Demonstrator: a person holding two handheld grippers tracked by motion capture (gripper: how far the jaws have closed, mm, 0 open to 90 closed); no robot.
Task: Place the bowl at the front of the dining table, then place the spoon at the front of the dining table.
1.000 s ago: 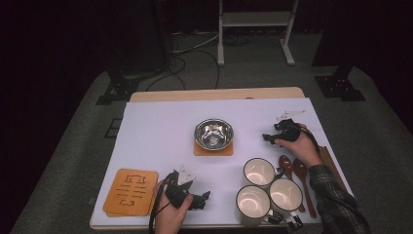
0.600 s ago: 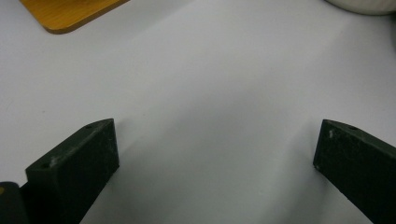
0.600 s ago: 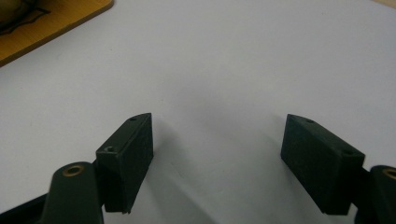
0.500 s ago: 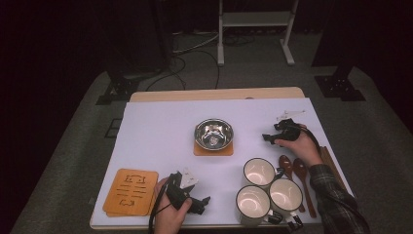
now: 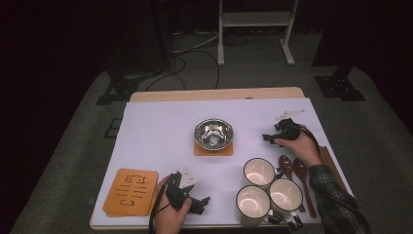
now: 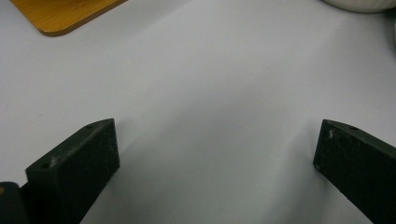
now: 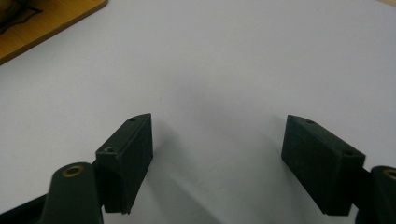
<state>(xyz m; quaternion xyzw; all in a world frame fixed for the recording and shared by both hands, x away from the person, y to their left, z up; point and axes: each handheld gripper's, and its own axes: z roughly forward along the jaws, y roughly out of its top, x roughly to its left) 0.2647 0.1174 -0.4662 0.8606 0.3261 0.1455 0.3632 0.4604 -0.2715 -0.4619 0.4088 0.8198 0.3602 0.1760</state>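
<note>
White counter (image 5: 160, 141): both grippers, left (image 5: 203, 204), right (image 5: 267, 138), fingers wide open, empty; mugs (image 5: 259, 171) between them; mug edge cropped in left gripper view.

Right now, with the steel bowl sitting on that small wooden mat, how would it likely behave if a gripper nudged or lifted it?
The steel bowl looks thin and shiny, so probably light and slippery between hard jaws. Its rounded sides suggest it may rock or slide off the wooden mat if pushed. It appears empty, so nothing should spill.
</note>
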